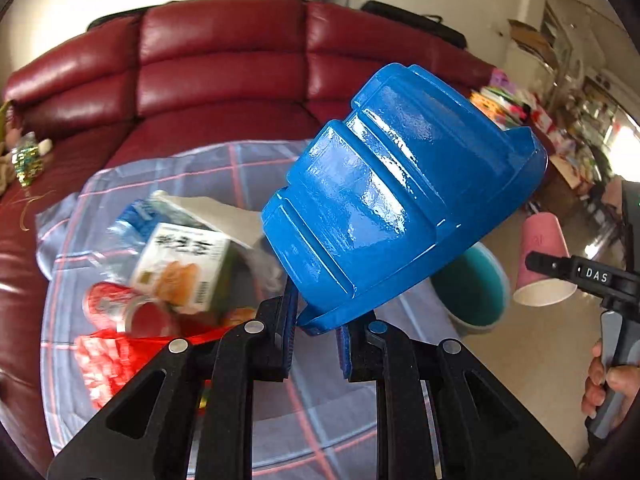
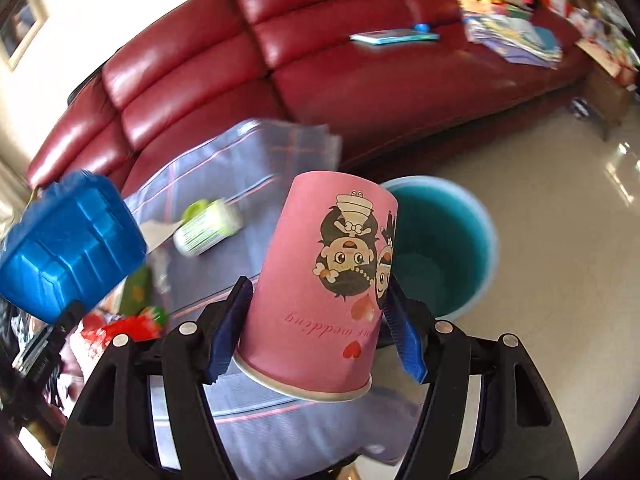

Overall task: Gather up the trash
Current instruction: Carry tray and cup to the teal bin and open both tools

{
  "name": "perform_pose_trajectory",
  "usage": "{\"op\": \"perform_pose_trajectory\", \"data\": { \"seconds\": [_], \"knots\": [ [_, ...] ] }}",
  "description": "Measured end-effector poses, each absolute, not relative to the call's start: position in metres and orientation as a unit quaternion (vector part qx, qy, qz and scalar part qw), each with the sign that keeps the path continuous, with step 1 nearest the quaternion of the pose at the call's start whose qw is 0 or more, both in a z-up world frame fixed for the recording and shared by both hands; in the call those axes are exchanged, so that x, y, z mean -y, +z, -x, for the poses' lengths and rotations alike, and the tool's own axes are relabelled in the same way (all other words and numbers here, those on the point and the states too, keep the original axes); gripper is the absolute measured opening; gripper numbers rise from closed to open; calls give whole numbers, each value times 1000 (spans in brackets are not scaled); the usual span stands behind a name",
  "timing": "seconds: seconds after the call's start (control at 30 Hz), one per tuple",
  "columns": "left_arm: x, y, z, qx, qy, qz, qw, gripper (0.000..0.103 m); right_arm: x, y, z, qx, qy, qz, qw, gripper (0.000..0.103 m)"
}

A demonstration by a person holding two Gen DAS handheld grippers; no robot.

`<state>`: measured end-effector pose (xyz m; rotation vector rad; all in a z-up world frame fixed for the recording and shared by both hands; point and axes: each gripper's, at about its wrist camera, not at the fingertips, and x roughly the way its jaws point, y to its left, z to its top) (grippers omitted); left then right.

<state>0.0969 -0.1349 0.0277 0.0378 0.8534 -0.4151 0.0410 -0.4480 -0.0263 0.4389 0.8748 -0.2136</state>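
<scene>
My left gripper [image 1: 318, 338] is shut on the rim of a blue plastic container [image 1: 400, 200], held upturned above a round table with a checked cloth [image 1: 280, 420]; the container also shows in the right wrist view [image 2: 68, 240]. My right gripper [image 2: 316, 332] is shut on a pink paper cup [image 2: 320, 280] held upside down; the cup also shows in the left wrist view [image 1: 542, 262]. A teal bin [image 2: 444, 240] stands on the floor just beyond the cup, also seen in the left wrist view [image 1: 472, 284]. On the cloth lie a carton [image 1: 184, 264], a red can [image 1: 120, 304] and a red bag [image 1: 108, 356].
A red leather sofa [image 2: 360, 80] curves behind the table, with books and papers [image 2: 512, 32] on its right end. A green-and-white tube [image 2: 208, 224] lies on the cloth. Tiled floor [image 2: 560, 240] lies right of the bin. Cluttered shelves [image 1: 580, 120] are at far right.
</scene>
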Motion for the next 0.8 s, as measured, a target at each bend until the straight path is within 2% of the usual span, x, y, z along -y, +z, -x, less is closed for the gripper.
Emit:
{"op": "perform_pose_trajectory", "data": {
  "seconds": [0.3,0.53,0.57,0.67,0.73,0.8],
  "knots": [
    [312,-38,-128,-482,-290,-113,819,18,557,-70,-30,-429,-171,-267,846,63],
    [390,-92,-149,-530,-292,-171,778,18,593,-102,-38,-445,-183,-295,826,63],
    [395,-97,-153,-534,-290,-173,775,21,595,-106,-40,-448,-183,-296,824,63],
    [401,-101,-160,-533,-286,-167,779,45,596,-117,-43,-456,-180,-299,818,63],
    [399,-104,-161,-526,-280,-170,785,48,594,-122,-46,-461,-176,-299,817,63],
    [393,-106,-164,-531,-279,-164,783,56,594,-126,-49,-465,-172,-299,816,63]
  ]
}}
